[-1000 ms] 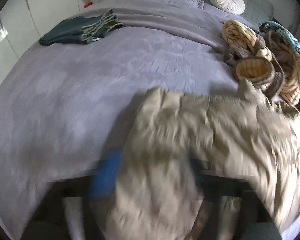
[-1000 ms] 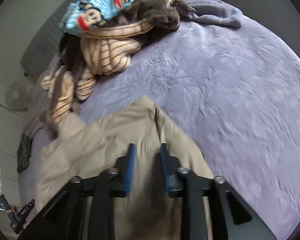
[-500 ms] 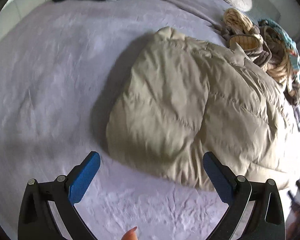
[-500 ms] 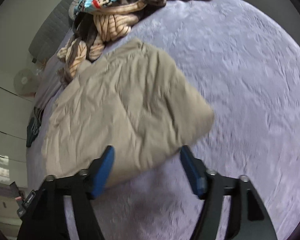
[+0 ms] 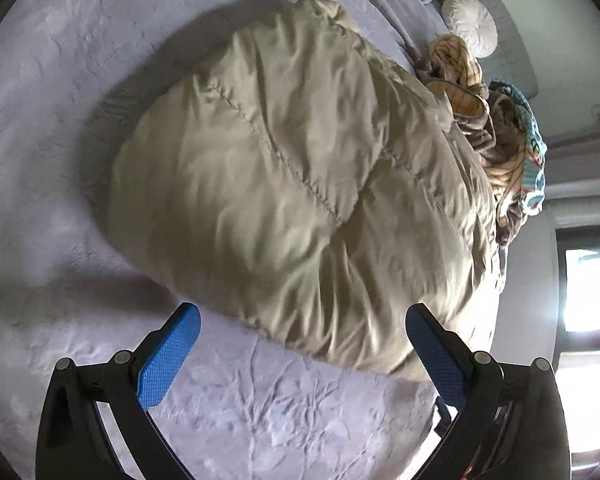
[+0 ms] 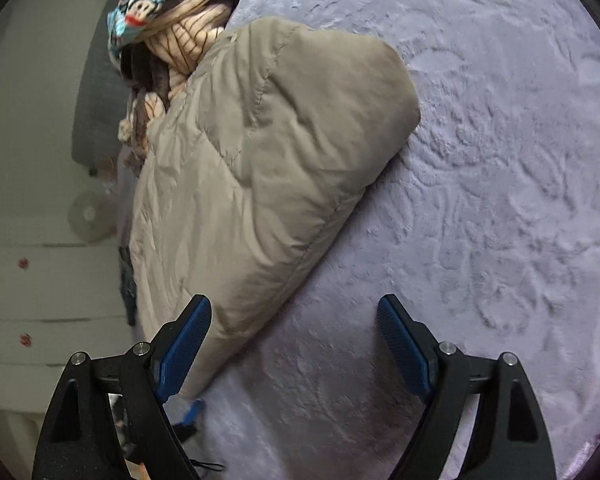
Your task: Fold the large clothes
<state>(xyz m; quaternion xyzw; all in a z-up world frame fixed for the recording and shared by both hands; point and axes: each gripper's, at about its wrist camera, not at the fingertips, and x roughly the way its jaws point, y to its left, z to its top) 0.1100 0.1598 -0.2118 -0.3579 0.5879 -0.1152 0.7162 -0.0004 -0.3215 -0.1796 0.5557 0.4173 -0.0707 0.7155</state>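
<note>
A beige quilted puffer jacket [image 5: 300, 176] lies folded in a thick bundle on the lavender bed cover [image 5: 60, 184]. It also shows in the right wrist view [image 6: 260, 168]. My left gripper [image 5: 300, 340] is open and empty, just in front of the jacket's near edge. My right gripper [image 6: 294, 332] is open and empty; its left finger is beside the jacket's near corner and the bed cover [image 6: 480, 200] lies under it.
A pile of unfolded clothes [image 5: 500, 136], striped, brown and blue-printed, lies beyond the jacket; it shows in the right wrist view too [image 6: 172, 32]. A round white cushion [image 5: 470, 24] rests by the grey headboard. A bright window [image 5: 588, 284] is at the right.
Both grippers were shut on the jacket a second ago. They have let it go, opened wide and drawn back. The jacket now lies folded on the bed.
</note>
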